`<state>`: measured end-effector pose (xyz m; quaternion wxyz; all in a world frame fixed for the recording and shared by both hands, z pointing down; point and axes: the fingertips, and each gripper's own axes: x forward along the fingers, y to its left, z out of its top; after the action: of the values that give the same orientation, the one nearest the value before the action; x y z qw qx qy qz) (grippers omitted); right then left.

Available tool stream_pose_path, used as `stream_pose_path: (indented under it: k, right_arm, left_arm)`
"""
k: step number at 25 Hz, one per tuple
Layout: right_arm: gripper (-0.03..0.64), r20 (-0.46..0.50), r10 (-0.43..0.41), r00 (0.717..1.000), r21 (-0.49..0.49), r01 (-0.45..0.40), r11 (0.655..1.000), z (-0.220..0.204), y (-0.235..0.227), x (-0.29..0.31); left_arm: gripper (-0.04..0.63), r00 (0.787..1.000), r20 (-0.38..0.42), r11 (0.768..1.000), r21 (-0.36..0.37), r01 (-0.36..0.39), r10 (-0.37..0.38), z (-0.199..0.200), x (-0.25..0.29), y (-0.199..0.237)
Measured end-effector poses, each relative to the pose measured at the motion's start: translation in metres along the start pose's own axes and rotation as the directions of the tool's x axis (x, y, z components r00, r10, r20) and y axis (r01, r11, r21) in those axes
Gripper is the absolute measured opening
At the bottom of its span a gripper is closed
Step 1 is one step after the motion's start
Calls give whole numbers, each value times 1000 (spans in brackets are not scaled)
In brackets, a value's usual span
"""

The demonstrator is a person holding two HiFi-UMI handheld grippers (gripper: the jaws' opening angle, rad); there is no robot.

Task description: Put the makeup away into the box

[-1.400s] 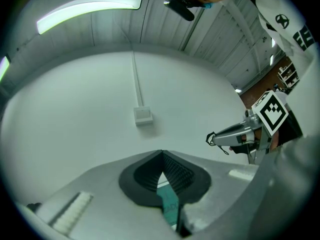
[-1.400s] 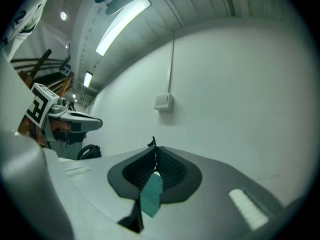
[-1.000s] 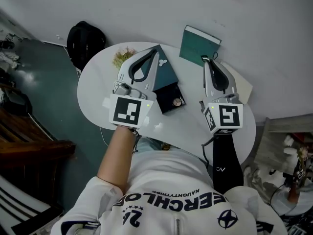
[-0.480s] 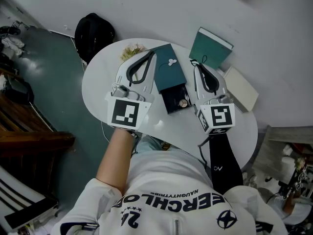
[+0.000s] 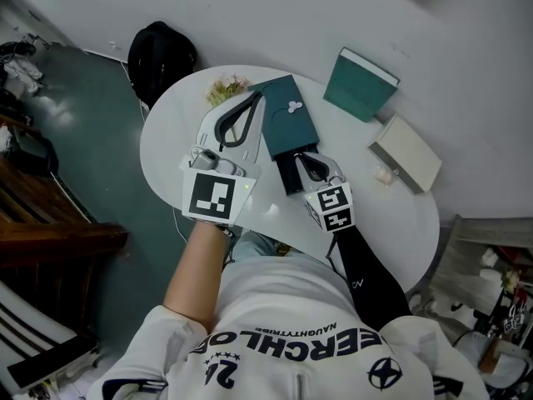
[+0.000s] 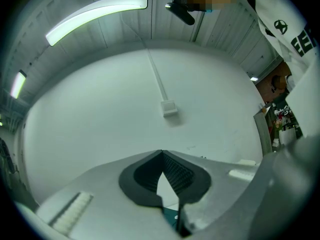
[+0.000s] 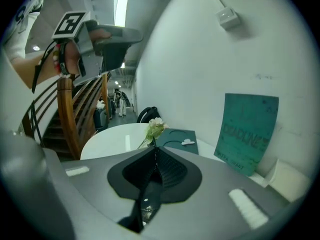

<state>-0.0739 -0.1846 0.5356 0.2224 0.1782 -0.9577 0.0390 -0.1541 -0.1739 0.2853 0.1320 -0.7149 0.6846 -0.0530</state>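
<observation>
A dark teal box (image 5: 287,123) lies on the round white table (image 5: 171,140), its black drawer (image 5: 290,176) pulled out toward me. My right gripper (image 5: 301,154) hovers over that drawer with its jaws shut; in the right gripper view (image 7: 155,149) a dark glossy shape shows under the closed tips, and I cannot tell what it is. My left gripper (image 5: 260,97) is shut and empty, raised beside the box's left edge; its own view (image 6: 161,153) points up at the wall. A small pale item (image 5: 383,173) lies on the table to the right.
A teal book (image 5: 360,84) leans on the wall behind the table, also in the right gripper view (image 7: 247,131). A white flat box (image 5: 405,152) lies at the right. Flowers (image 5: 223,90) sit at the back left. A black bag (image 5: 162,57) is on the floor.
My right gripper has swung left from the table's right side to above the open drawer, uncovering the white flat box and the small pale item. The left gripper has barely moved.
</observation>
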Motion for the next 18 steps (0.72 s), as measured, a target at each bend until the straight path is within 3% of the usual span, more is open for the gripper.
stream_pose_path:
  k: [7,12,15,16,17,18]
  right_arm:
    - [51,-113,40,993,-23,-43,999,-38,10,19]
    - [51,-166,54,985,-96,-71,993,-49,13,29]
    - [55,-179,48,983,-74,-63,995,-55,9,35]
    - [102,-189,53,981,-70,-67,995,-58,9,37]
    - [198,-199,60,978,-67,-75,995,-60,8,38]
    - [226,-205,66,976,-63,-81,995,-62,8,39]
  left_arm:
    - [0,1000,-14,1000,-7,2,-2,-3,2,1]
    - [0,999,-36,1000,-20,-9,8,-12,1,7]
    - [0,999,-44,999,-36,-16,15,-17,1,11]
    - [0,999,-45,999,-40,-18,16,-18,1,12]
    - [0,999,-47,999,-41,-19,17,-19,1,12]
    - [0,999,-50,999,-42,-20,17,-20,2,12]
